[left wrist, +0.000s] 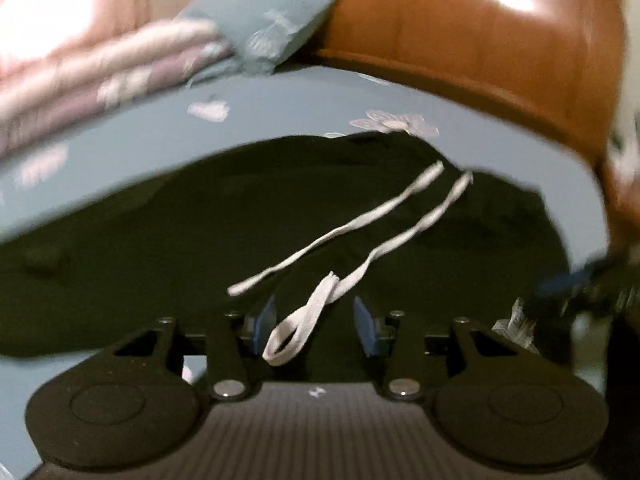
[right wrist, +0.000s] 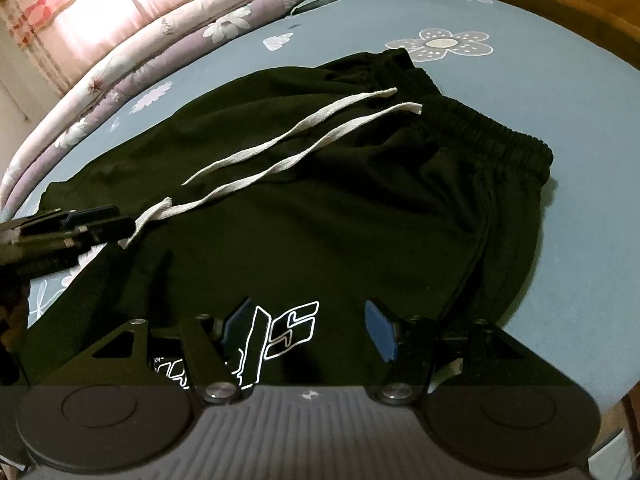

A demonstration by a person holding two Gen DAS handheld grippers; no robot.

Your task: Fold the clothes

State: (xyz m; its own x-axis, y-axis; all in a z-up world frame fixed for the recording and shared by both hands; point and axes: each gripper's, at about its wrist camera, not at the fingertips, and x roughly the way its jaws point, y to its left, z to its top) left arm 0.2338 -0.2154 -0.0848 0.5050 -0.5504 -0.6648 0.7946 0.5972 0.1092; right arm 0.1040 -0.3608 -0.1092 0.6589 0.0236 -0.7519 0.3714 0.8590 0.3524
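Nearest in the right wrist view, the right gripper stands with its jaws wide apart and nothing between them, poised over the hem of a pair of black soft knit shorts where a white outlined logo print shows. The left gripper also has its jaws wide and empty, low over the other leg, with the looped end of the white flat drawstring lying just in front of it.

The shorts lie spread mostly flat on the blue flower-printed bedsheet, legs toward the grippers, gathered elastic waistband at the far side. Whether they are already halved or lie in a single layer cannot be told from here.

By the look of them they are light, limp and easily creased: the cloth would sag and drag if lifted by one point, so a pinch at each hem corner or at both ends of the waistband looks the soundest hold. The waistband is thicker and should grip more firmly than the thin leg cloth. The loose drawstring may slide or snag in a fold.

Beyond, a rolled floral quilt lies along the bed's edge, and a brown padded headboard stands behind.
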